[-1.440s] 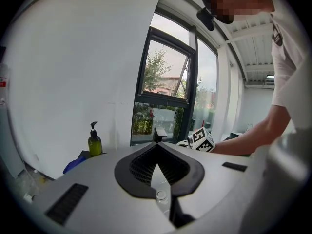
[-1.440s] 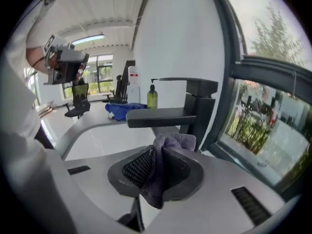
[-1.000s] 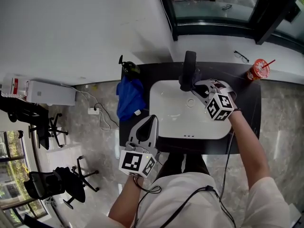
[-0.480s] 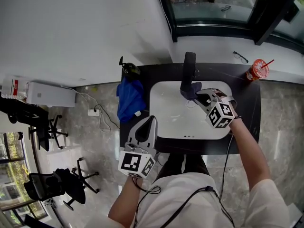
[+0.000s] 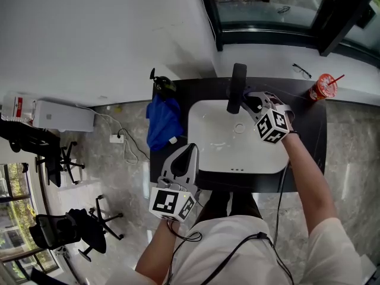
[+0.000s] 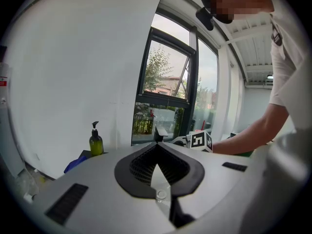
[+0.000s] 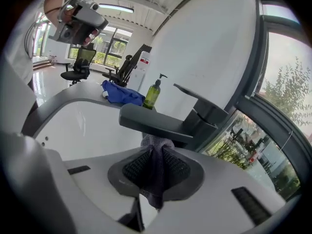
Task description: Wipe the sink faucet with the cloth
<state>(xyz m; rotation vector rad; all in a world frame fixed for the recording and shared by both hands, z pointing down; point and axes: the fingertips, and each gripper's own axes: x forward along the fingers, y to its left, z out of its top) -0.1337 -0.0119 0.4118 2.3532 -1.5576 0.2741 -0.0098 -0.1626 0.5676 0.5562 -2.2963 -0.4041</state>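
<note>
Two grippers are held over the black counter (image 5: 310,132). A grey cloth (image 7: 155,165) is clamped between the pads of the right gripper (image 7: 155,152), whose jaws are closed partway on it. The cloth's top is set against the spout of the dark faucet (image 7: 155,121), above the white sink (image 5: 217,153). The left gripper (image 6: 158,150) is held well apart by the sink's near rim, its jaws brought together on nothing. A blue rag (image 5: 161,121) and a green soap bottle (image 7: 153,95) are seen left of the sink.

cloth (image 7: 154,172): top hidden under faucet (image 7: 156,123) | sink (image 5: 192,129): corner behind right gripper (image 5: 252,104)
</note>
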